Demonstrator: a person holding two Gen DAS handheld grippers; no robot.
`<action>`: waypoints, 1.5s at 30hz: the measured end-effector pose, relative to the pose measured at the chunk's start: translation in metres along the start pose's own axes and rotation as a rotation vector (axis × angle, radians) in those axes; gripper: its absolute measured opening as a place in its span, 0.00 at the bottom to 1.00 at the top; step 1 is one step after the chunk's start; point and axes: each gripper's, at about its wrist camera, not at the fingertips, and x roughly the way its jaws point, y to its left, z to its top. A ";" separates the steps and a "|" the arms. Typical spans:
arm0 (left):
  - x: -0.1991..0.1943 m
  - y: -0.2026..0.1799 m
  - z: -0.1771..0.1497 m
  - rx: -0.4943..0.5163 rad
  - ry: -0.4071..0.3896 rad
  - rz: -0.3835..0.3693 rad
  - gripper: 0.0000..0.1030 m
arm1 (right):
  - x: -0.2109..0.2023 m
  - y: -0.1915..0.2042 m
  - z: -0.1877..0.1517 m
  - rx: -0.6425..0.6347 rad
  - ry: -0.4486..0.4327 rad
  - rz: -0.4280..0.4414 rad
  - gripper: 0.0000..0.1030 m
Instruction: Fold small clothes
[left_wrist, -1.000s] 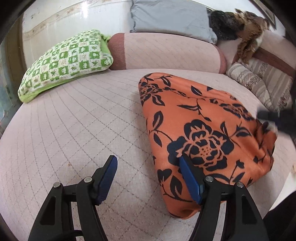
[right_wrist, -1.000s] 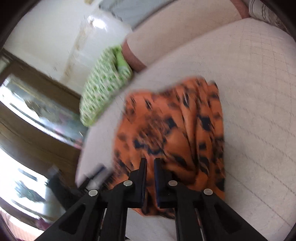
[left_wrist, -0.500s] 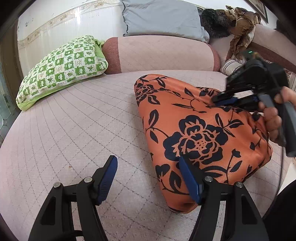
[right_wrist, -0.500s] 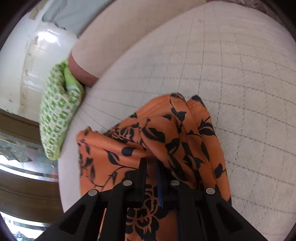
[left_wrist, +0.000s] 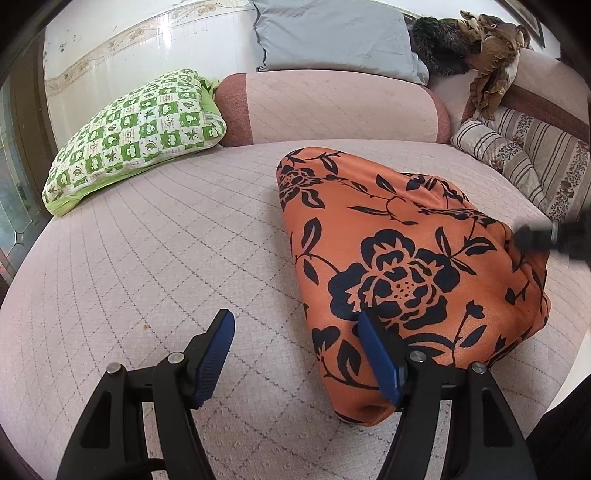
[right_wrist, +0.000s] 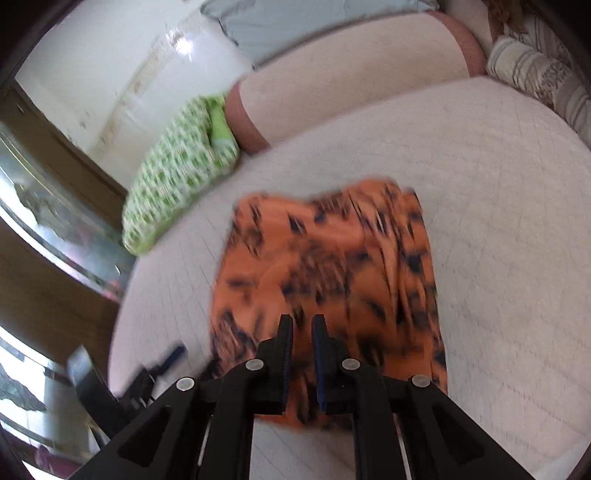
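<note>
Orange floral garment (left_wrist: 399, 266) sits bunched in a rough mound on the quilted pink bed cover (left_wrist: 147, 258), toward its right side, well apart from the green checked pillow (left_wrist: 136, 129). Not yet a clean fold by my read.

Left gripper (left_wrist: 295, 350): jaws spread wide, holding nothing. Right-hand blue pad (left_wrist: 376, 354) overlaps the near edge of the cloth; can't tell if it touches.

Right gripper (right_wrist: 301, 347): jaws nearly together with a narrow gap, right over the garment's near edge. The right wrist view is motion-blurred, so I cannot tell if fabric is pinched between them.

Risks from here:
1. If the right has only 1 layer, lifting will unroll the mound instead of folding it.
2. If it has nothing, the lift comes up empty.
3. Left closing where it is likely catches only the near corner, or grabs cover with cloth.
4. Slick-looking fabric may slide out of a shallow pinch.
5. Garment lies near the bed's right edge (left_wrist: 576, 343); a drag that way could pull it off.
</note>
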 end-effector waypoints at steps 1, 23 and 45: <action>0.000 0.000 0.000 -0.001 0.001 -0.002 0.68 | 0.004 -0.005 -0.008 0.005 0.032 -0.028 0.12; 0.009 0.009 0.003 -0.086 0.030 0.052 0.90 | 0.047 -0.033 -0.015 0.057 0.105 0.076 0.03; 0.020 0.015 0.030 -0.133 0.062 0.046 0.91 | 0.014 -0.009 0.014 0.000 -0.029 0.159 0.08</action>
